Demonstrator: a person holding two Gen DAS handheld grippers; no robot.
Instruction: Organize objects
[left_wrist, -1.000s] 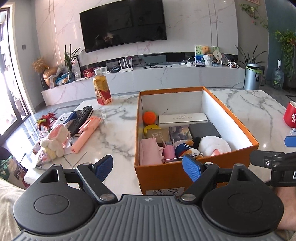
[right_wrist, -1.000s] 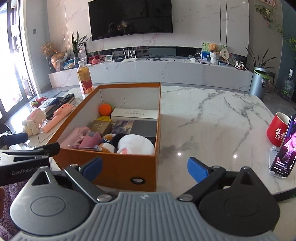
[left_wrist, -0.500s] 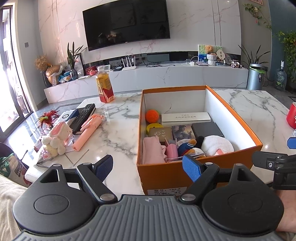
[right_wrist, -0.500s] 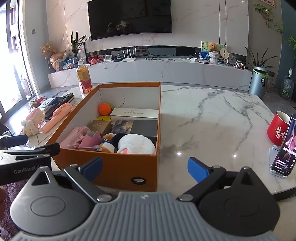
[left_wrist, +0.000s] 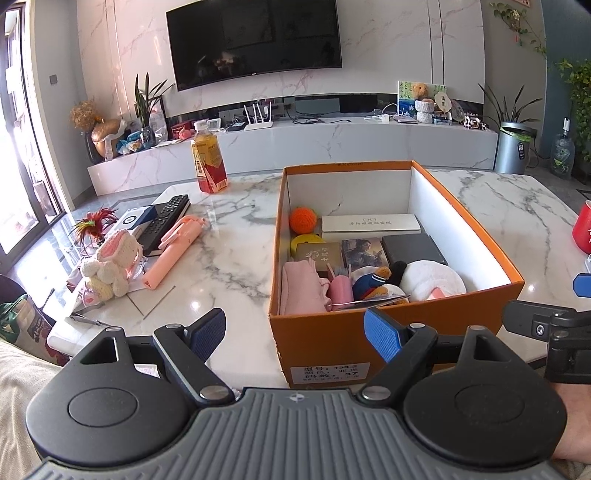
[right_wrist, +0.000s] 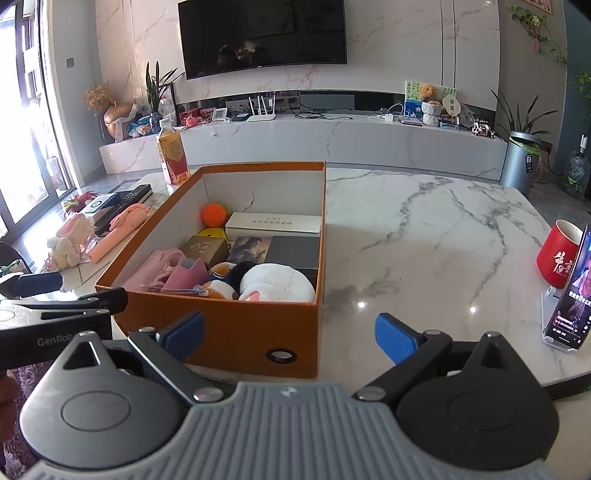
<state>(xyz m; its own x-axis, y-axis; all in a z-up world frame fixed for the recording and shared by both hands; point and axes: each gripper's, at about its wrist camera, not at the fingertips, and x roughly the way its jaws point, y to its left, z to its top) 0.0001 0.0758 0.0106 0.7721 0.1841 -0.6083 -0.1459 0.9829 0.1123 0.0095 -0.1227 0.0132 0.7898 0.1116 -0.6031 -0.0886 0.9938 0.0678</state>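
the left gripper (left_wrist: 294, 332) and right gripper (right_wrist: 289, 334) both hang wide apart and empty at the near edge of the marble surface (right_wrist: 424, 236). just beyond them sits the orange box (left_wrist: 325, 343), packed with a white plush (left_wrist: 432, 278) and an orange ball (left_wrist: 303, 220). left of the box lie a pink stick (left_wrist: 173, 251) and a knitted bunny (left_wrist: 110, 264); farther back stands a juice bottle (left_wrist: 208, 162).

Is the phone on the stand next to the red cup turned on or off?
On. The black phone propped on its white stand beside the red cup has a lit screen showing a picture and lines of text.
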